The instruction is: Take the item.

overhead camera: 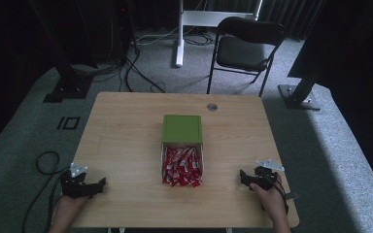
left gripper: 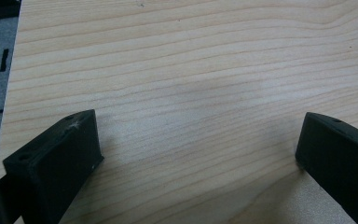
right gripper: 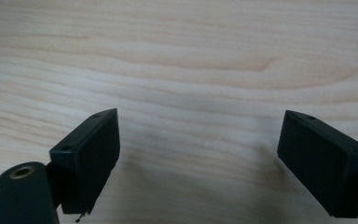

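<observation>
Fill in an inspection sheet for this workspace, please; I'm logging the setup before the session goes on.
Surface: wooden table, a round grommet near its far edge.
Job's things: green box at the table's middle, touching a clear tray of red packets on its near side.
Clutter: nothing seen.
Grippers: left claw and right claw rest near the near corners, both open and holding nothing.
Cables: a black cable loops on the floor left of the table; more cables lie beyond it.
Surroundings: grey carpet, a black folding chair, a white stand, black frame posts.
</observation>
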`<state>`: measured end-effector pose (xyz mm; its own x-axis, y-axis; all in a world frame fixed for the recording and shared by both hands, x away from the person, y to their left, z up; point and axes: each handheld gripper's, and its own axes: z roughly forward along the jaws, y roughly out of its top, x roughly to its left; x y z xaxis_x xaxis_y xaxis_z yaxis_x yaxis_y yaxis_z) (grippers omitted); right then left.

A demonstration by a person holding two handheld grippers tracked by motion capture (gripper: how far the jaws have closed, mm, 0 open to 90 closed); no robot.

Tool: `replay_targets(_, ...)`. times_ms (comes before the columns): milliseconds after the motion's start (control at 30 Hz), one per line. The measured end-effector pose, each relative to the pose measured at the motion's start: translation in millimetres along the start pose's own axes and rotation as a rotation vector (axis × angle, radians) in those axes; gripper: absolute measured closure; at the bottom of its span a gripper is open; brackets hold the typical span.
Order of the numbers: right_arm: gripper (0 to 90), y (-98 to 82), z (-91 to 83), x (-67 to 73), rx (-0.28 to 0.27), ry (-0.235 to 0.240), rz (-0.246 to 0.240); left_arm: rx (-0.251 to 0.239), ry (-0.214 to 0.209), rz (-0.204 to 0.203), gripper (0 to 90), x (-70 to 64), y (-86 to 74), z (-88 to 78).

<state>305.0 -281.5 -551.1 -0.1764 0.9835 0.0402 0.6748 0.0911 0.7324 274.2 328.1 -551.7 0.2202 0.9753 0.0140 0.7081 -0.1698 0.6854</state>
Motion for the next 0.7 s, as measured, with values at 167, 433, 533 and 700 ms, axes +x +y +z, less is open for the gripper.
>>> replay_targets(167, 13.4, 9.5, -3.4, 3.7, -0.012, 0.010, -0.014, 0.000, 0.000, 0.000, 0.7, 0.0, 0.0, 0.0)
replay_targets(433, 13.7, 27.4, -14.1, 7.4, -0.045, 0.033, -0.018, -0.002, 0.000, -0.002, 0.7, -0.1, 0.0, 0.1)
replay_targets(533, 13.7, 33.4, -18.2, 10.6, -0.056, 0.041, -0.028, 0.000, 0.000, 0.000, 0.7, 0.0, 0.0, 0.0)
replay_targets(700, 13.8, 42.1, -23.9, 16.6, -0.079, 0.057, -0.048, 0.000, 0.000, 0.000, 0.7, 0.0, 0.0, 0.0)
